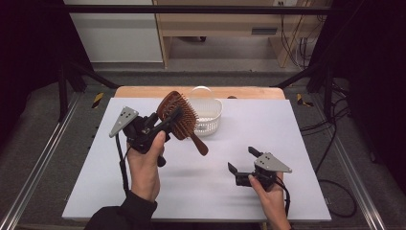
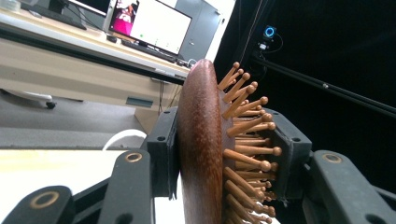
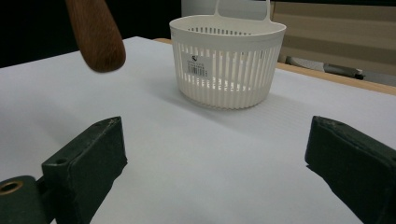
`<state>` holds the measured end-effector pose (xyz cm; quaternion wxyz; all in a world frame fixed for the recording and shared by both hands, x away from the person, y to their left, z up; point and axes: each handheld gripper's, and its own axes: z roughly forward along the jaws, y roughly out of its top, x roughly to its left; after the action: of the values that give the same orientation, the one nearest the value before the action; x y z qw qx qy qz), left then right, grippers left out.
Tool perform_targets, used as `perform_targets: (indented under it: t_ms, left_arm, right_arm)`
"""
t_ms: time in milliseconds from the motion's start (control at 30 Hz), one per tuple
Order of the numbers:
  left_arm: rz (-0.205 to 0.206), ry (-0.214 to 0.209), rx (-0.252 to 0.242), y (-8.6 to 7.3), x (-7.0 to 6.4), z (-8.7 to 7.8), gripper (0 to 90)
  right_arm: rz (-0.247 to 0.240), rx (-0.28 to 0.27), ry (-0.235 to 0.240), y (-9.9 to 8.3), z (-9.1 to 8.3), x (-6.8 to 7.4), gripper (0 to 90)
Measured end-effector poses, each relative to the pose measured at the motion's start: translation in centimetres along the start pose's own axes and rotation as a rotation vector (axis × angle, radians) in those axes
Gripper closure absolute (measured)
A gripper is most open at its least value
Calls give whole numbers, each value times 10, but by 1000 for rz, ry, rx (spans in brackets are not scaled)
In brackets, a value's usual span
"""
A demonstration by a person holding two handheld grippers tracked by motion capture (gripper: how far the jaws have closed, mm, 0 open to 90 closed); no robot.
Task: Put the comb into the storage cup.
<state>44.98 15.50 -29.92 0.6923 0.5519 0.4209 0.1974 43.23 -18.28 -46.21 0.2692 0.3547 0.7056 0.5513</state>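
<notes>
Held above the counter just beside the white slotted plastic basket, the brown wooden paddle hairbrush, clenched in the left gripper, could pivot out; the right gripper gapes released.

Lab, monitors, cables, black framing

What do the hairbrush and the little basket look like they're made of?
Hairbrush: looks like reddish-brown wood with a smooth sheen; grain speckle shows on its back, and the pins are paler wood with rounded tips.
Basket: probably white moulded plastic, matte, with thin even slats and a sticker.
</notes>
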Motion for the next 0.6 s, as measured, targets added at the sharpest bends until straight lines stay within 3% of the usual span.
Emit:
perform_targets:
  t_ms: [167,300,400,500,600]
  left_arm:
    - [4,-4,-1,13,1,9,516]
    - [1,-2,-35,12,-4,16,516]
    - [-17,-10,-28,10,-5,25,516]
    - [2,-18,-34,13,-6,34,516]
    - [-4,-25,-32,17,-6,44,516]
  right_arm:
    - [4,-5,2,0,0,-1,51]
    - [-3,-3,-1,0,0,0,42]
    - [-6,-4,1,0,0,0,42]
    - [-1,-17,-9,0,-1,0,43]
    - [5,-38,-17,1,-2,-1,43]
